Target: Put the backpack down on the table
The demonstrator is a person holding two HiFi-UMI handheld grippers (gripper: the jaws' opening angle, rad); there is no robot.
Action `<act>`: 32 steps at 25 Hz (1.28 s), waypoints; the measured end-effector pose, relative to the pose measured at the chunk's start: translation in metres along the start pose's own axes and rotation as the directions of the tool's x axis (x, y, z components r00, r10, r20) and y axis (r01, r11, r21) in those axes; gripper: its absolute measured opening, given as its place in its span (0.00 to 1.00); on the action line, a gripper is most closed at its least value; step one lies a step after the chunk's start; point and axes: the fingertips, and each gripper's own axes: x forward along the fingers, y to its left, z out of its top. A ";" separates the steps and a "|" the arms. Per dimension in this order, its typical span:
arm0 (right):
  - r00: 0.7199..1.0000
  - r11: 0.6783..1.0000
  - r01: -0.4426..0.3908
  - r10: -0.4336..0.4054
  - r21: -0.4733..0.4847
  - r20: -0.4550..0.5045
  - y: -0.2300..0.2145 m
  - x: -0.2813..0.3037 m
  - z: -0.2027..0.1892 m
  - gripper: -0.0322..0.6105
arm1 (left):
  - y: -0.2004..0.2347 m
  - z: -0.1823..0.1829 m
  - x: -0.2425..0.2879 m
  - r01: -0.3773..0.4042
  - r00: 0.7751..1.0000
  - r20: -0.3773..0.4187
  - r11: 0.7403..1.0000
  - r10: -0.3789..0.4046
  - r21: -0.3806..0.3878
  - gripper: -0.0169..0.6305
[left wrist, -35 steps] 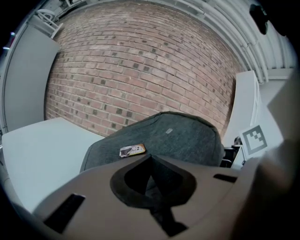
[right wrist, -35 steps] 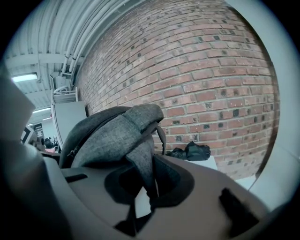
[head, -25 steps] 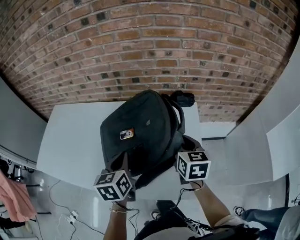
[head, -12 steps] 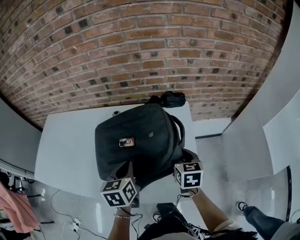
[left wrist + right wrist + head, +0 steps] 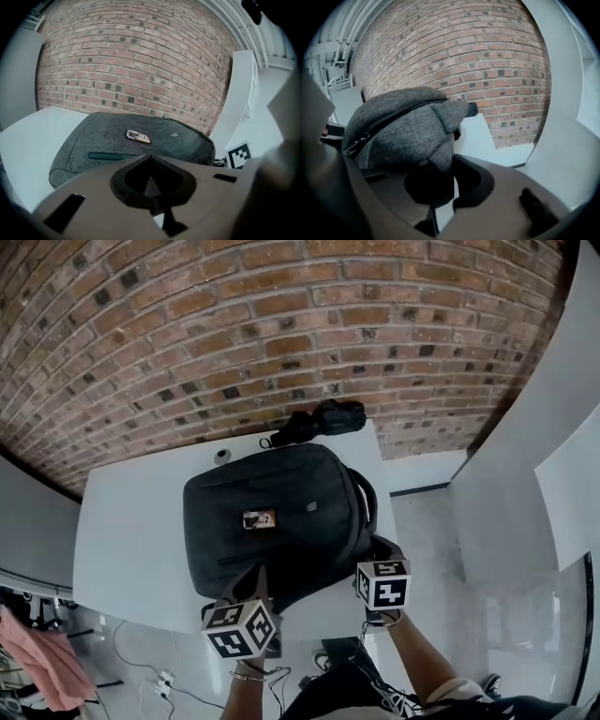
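The left tongs are closed narrow, with a pinch of grey fabric from the near edge of the backpack caught in the gap between them. The right tongs are also nearly closed, clamped on a fold of grey fabric at the backpack's near right corner, beside a dark zip that runs over the bulge above.

Between the two, the backpack lies front up on the white table, its top towards the brick wall and its bottom end at the table's near edge, where both tongs hold it. Whether that near end rests fully on the table cannot be told. A small picture tag sits in the middle of the front panel, and a teal zip runs across the panel nearer the left tongs.

Beyond the backpack, at the far edge of the table, lies a black bundle, with a small round thing just to its left.
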 end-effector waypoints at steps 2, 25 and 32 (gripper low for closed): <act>1.000 1.000 0.006 -0.006 0.010 -0.018 -0.004 0.004 -0.010 0.12 | -0.002 -0.002 0.003 0.004 1.000 -0.003 1.000 -0.004 0.003 0.05; 0.990 0.998 0.044 -0.038 0.046 -0.139 -0.025 -0.003 -0.067 0.28 | 0.000 -0.019 0.003 0.018 1.000 -0.019 1.000 -0.018 -0.009 0.05; 0.991 0.998 0.052 -0.048 0.027 -0.124 -0.018 -0.028 -0.064 0.28 | 0.005 -0.019 -0.020 0.012 1.000 0.021 0.999 -0.011 -0.038 0.05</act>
